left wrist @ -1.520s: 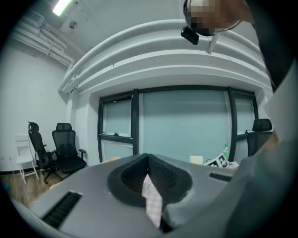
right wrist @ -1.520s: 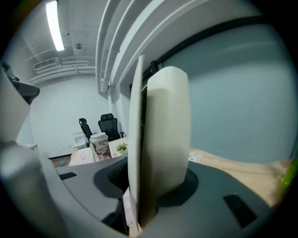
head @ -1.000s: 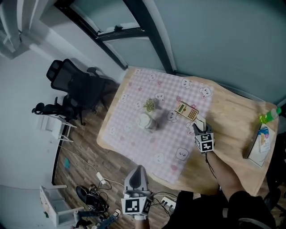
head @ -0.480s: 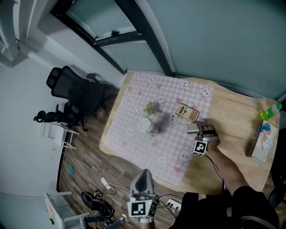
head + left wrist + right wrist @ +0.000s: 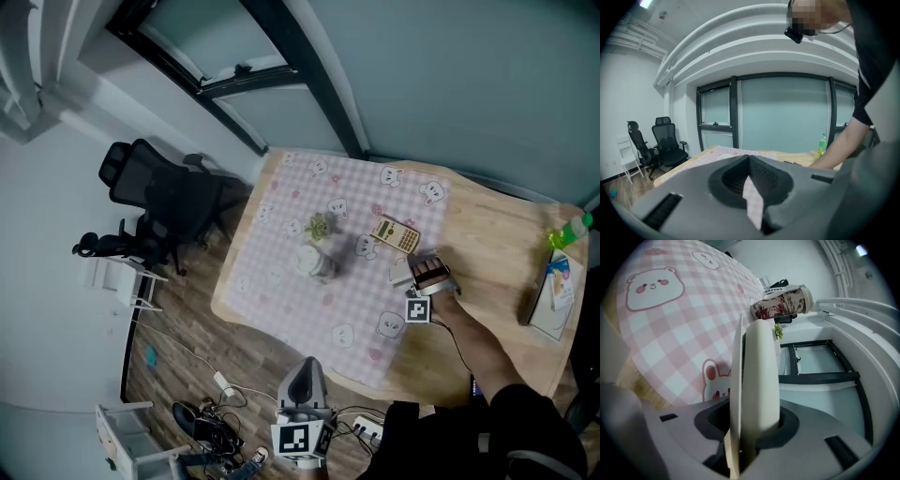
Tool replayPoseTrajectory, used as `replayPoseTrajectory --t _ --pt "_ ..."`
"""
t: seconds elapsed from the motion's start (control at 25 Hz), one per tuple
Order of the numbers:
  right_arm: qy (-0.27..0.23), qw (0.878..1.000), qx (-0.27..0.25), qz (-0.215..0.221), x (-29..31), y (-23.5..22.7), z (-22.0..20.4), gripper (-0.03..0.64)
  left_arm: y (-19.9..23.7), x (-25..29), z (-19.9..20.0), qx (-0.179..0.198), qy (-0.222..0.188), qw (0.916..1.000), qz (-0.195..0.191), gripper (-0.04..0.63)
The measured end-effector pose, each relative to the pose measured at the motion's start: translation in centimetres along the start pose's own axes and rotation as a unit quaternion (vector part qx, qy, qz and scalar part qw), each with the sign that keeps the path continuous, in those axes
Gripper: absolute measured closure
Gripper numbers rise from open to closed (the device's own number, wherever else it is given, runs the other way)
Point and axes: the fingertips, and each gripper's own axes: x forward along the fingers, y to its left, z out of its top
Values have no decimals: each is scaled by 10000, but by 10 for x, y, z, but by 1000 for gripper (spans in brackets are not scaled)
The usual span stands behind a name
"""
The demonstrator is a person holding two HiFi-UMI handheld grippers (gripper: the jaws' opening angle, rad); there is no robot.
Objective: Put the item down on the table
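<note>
- My left gripper (image 5: 302, 375): a smooth grey shell tapering to a rounded tip.
- My right gripper (image 5: 424, 276): the same grey shell, with a dark ribbed lining round the jaws.
- Each carries a cube (image 5: 298, 438) with black-and-white square markers.
- Black sleeve (image 5: 527, 429) on my right arm; thin dark cable (image 5: 457, 349) along the forearm.

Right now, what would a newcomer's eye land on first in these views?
The right gripper stands out first: it is shut on a flat cream item, seen edge-on between its jaws, by the right edge of the pink checked tablecloth. On the cloth beyond it sit a floral coffee cup and a calculator. The left gripper hangs off the table's near side, over the floor.
</note>
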Motion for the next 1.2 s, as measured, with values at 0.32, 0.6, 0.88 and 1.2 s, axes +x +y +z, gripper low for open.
replayPoseTrajectory --t 0.32,0.6,0.88,1.2 --pt "-49 9998 -39 188 -7 0 -3 363 1 -3 -1 5 -33 10000 65 597" --pt "-304 9840 864 1530 -29 8 -4 173 -2 -5 -2 -44 -53 10000 34 597" --pt "-157 9826 856 1638 -31 10 -14 164 -3 -7 2 -32 -143 9999 27 597" --pt "-348 9856 923 1374 -50 -21 -5 166 -1 -12 2 6 -204 9998 50 597"
